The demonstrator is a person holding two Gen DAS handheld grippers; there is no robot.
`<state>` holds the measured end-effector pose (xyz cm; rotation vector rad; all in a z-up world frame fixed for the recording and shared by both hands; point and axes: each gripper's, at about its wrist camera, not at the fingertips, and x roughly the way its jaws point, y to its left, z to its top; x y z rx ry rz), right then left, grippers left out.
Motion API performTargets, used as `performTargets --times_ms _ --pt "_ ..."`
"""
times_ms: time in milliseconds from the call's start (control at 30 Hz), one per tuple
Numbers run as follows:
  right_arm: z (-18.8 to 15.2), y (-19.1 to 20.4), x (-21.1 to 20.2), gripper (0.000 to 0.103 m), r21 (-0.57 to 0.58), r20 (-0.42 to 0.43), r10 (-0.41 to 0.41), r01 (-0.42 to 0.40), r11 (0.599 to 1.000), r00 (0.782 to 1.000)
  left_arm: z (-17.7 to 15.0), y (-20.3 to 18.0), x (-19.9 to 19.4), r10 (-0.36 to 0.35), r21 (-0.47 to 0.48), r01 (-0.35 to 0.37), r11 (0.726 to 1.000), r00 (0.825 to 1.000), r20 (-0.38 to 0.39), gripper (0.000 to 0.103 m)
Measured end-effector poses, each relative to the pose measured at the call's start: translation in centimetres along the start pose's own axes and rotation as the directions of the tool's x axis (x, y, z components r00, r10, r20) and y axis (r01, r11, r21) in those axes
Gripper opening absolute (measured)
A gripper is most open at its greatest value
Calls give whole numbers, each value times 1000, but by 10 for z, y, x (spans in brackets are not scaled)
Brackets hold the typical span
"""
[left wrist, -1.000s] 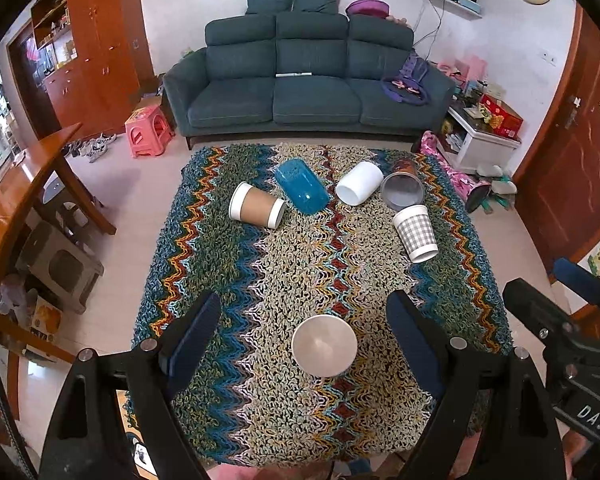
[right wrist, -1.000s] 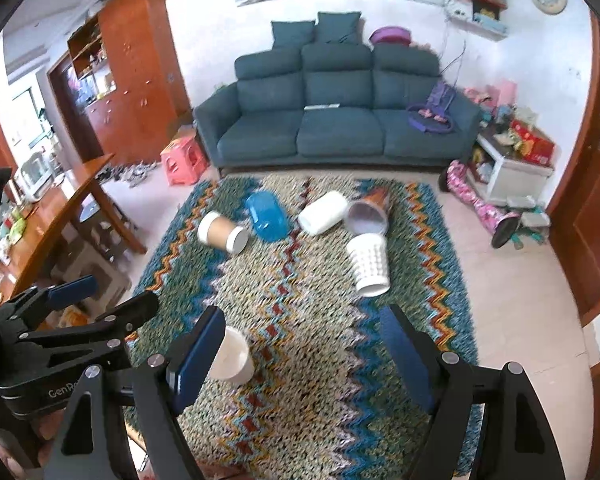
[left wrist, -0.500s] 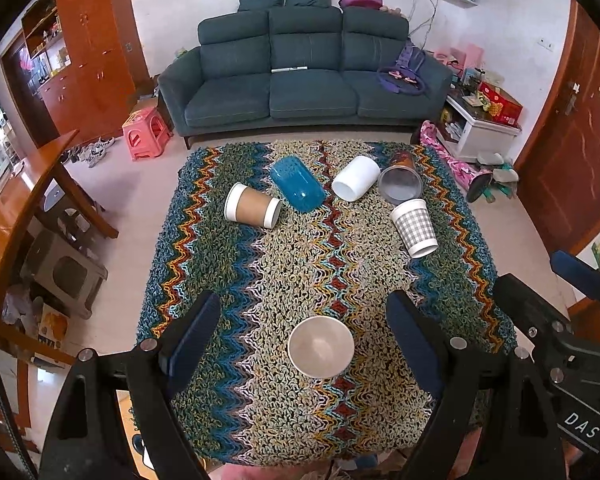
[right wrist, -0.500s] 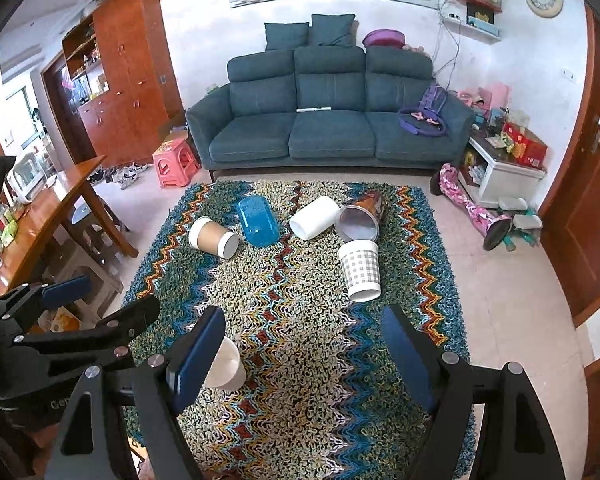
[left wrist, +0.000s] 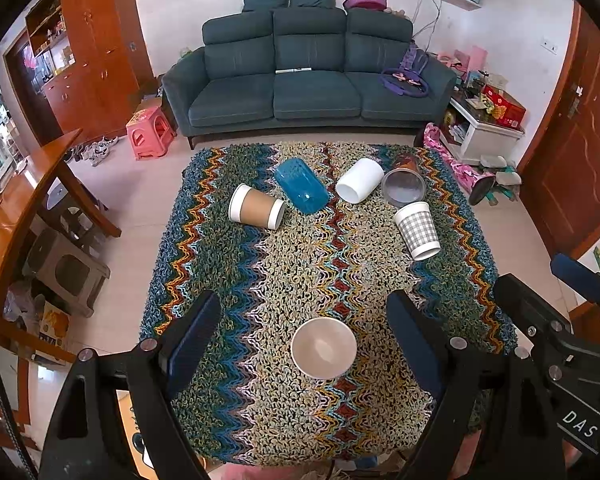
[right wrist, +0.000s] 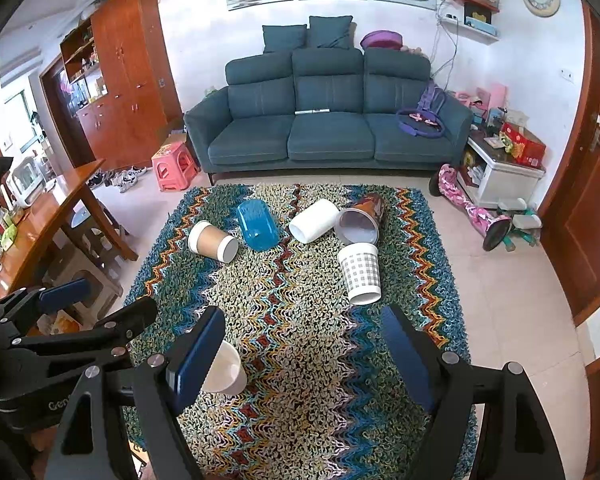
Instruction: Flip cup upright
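Observation:
A white cup stands upright on the zigzag rug, below and between the fingers of my open, empty left gripper. In the right wrist view it sits partly behind the left finger of my open, empty right gripper. Further back lie a brown paper cup, a blue cup, a white cup, a clear-rimmed cup and a checked cup, all on their sides.
A blue sofa stands behind the rug. A wooden table and grey stools are at the left, a pink stool at the back left, a white cabinet and a wooden door at the right.
Both grippers have risen and pulled back from the rug, so the view is wider. The white cup near me stays upright in place.

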<state>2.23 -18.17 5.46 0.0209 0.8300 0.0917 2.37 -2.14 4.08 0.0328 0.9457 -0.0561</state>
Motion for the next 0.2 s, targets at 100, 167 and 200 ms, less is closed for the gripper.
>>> performTargets --times_ms 100,167,200 --pt "0 0 -2 81 4 1 1 -1 1000 1000 0 1 -2 3 -4 -3 1000 1000 4 87" --pt "0 1 -2 81 3 2 2 -2 1000 1000 0 1 -2 2 -4 -2 1000 1000 5 87" --pt "0 1 -2 81 4 2 1 -1 1000 1000 0 1 -2 1 -5 -1 1000 1000 4 87"
